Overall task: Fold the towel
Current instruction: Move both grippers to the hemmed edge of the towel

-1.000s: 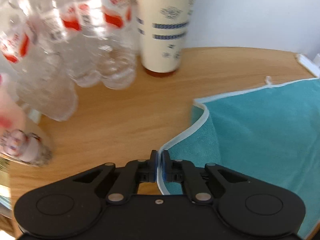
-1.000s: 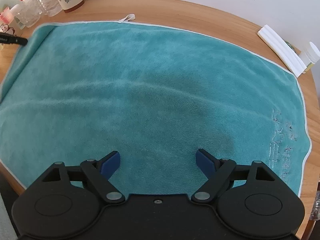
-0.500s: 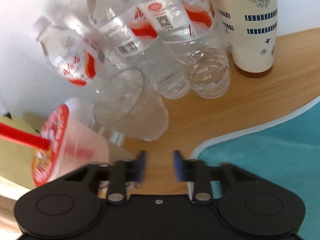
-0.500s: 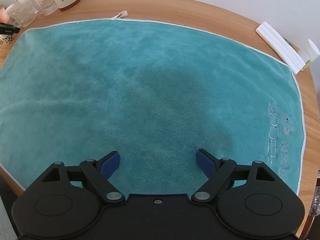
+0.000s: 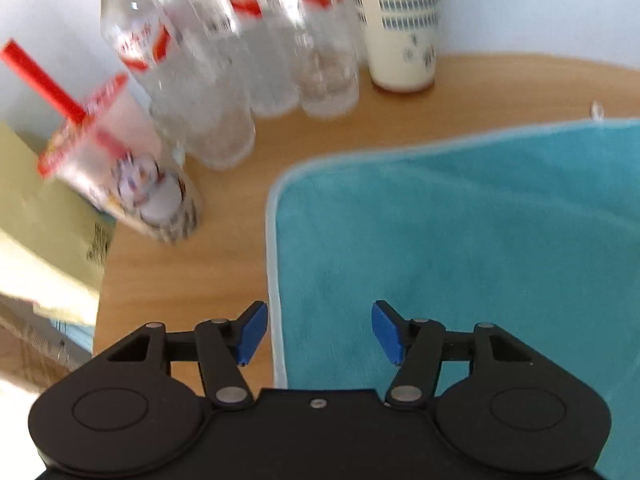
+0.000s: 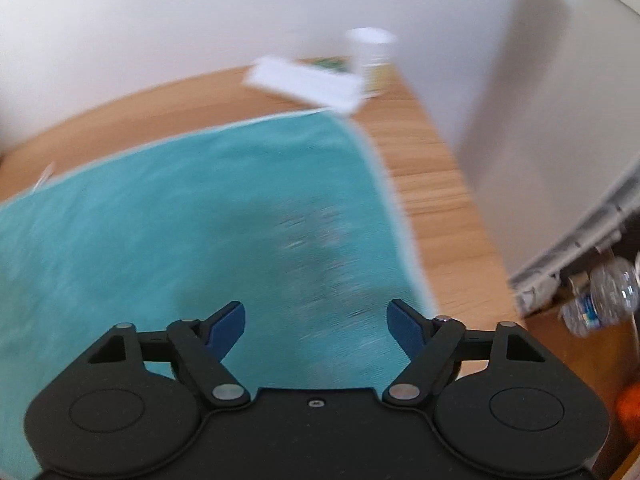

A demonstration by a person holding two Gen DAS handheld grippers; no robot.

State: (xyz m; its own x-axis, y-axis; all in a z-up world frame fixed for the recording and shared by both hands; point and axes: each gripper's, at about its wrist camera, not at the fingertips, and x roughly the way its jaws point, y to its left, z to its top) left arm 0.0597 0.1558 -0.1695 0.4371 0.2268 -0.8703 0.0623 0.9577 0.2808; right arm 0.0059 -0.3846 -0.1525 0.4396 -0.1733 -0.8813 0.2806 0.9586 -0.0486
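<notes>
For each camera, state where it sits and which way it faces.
Left wrist: on the left tongs, looking forward over the towel corner toward bottles and cups by the wall; only the open tongs show.
Right wrist: on the right tongs, facing the towel's far right corner, a white box and the wall; only the open tongs show.
Shared: the towel and the table.

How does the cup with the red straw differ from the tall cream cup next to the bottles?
The cup with the red straw looks pinkish with a red-printed lid; the cream cup is pale with dark blue bands and small motifs. The straw cup stands left of the water bottles, nearer the table edge; the cream cup stands to their right, by the wall. Both stand on the wood beyond the towel, apart from it.
</notes>
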